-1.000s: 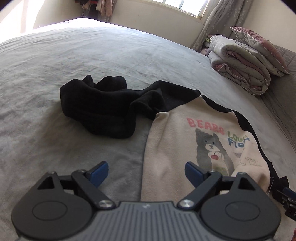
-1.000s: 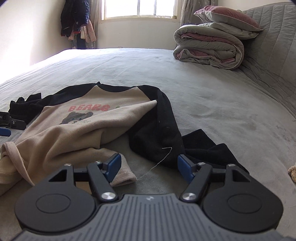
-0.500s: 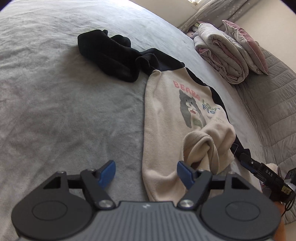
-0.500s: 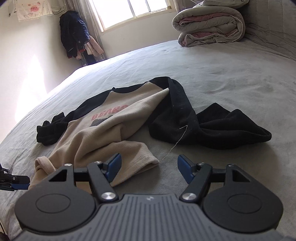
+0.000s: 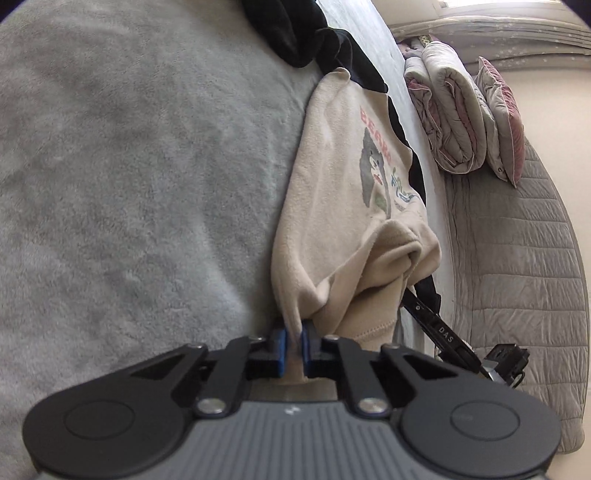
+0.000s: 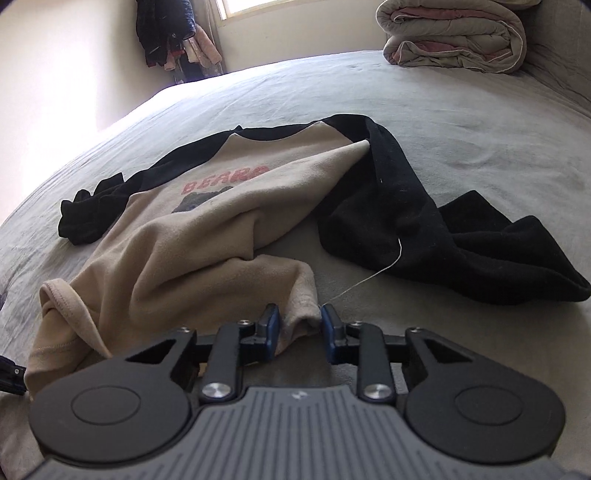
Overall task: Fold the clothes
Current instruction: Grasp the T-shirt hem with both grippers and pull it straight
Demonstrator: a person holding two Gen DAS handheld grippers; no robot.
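- Fingers, left wrist view: blue pads (image 5: pixel 281 349) of the left gripper (image 5: pixel 292 349) stand close together, clamped on a thin fold of the sweatshirt (image 5: pixel 332 206) hem; jaws have just been closing, cloth between them
- Sweatshirt lies on the grey bed cover (image 5: pixel 129 166), cream body with a bear print and red lettering, black sleeves; it runs from the pads away toward the top of this view
- One black sleeve (image 5: pixel 295 33) is bunched at the top edge of the view
- Cream hem is rucked into a raised fold just right of the pads; part of the right gripper (image 5: pixel 443 338) shows beside that fold, at the far hem corner
- Folded quilt (image 5: pixel 450 122) and a pillow (image 5: pixel 504 122) rest against the quilted headboard (image 5: pixel 517 258), well apart from the sweatshirt
- Right wrist view: right gripper (image 6: pixel 298 328) has its pads (image 6: pixel 274 328) drawn in on a bunched corner of the cream hem, cloth pinched between them; jaws have just been closing
- Sweatshirt spreads ahead, print partly covered by a turned-over cream panel; other black sleeve (image 6: pixel 461 243) trails right on the cover
- Loose pale thread (image 6: pixel 373 275) runs from that sleeve toward the right-hand pad
- Dark clothes (image 6: pixel 166 33) hang in the far corner by the window
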